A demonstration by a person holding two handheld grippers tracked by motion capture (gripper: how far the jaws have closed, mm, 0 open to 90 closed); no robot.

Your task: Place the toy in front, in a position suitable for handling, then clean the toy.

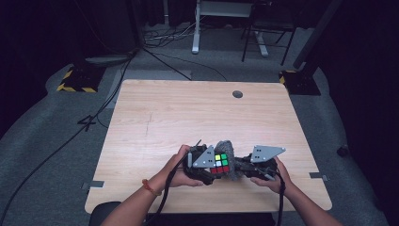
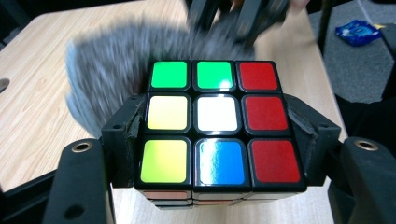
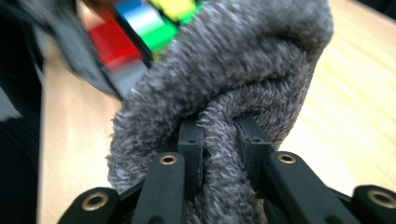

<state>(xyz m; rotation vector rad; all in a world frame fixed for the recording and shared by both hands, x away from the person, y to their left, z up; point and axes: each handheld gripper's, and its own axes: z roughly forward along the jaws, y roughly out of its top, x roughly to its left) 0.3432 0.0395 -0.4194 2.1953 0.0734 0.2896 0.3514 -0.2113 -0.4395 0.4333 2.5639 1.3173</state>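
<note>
A scrambled Rubik's cube [image 1: 219, 164] [image 2: 219, 126] [image 3: 140, 28] is held just above the wooden table [image 1: 197, 113] near its front edge. My left gripper [image 1: 207, 165] [image 2: 217, 135] is shut on the cube, one jaw on each side. A fluffy grey cloth [image 1: 230, 160] [image 2: 107, 79] [image 3: 233, 70] presses against the cube's far side. My right gripper [image 1: 244, 167] [image 3: 219, 140] is shut on a fold of that cloth. The cloth is blurred in both gripper views.
A round grommet hole [image 1: 237, 94] lies near the table's far edge. On the floor to the right is a blue packet [image 2: 358, 31]. Desk legs [image 1: 196, 28] and cables [image 1: 160, 37] stand beyond the table on grey carpet.
</note>
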